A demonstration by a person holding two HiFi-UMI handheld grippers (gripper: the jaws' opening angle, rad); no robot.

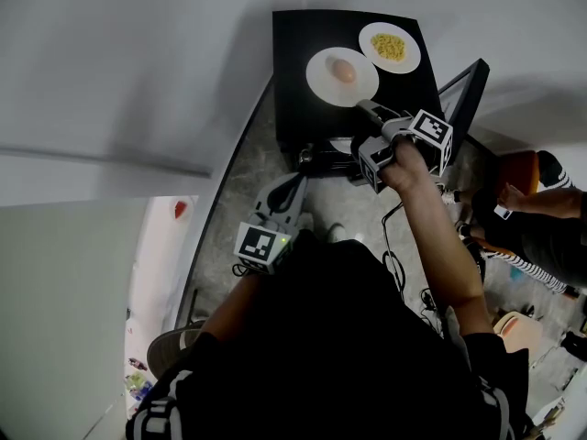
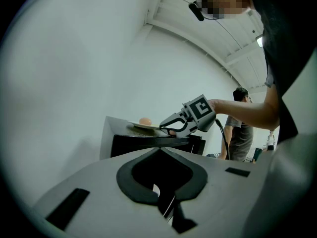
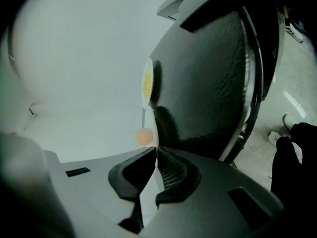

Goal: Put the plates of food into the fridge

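Head view steeply down, left gripper view farther, right close — all share black cabinet (image 1: 293,108)

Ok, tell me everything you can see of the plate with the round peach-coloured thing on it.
A round white plate, ceramic by its look, lies flat on a black top beside another plate of yellow food. One round peach-coloured item sits at its middle. The right gripper's tongs are shut on its near rim.
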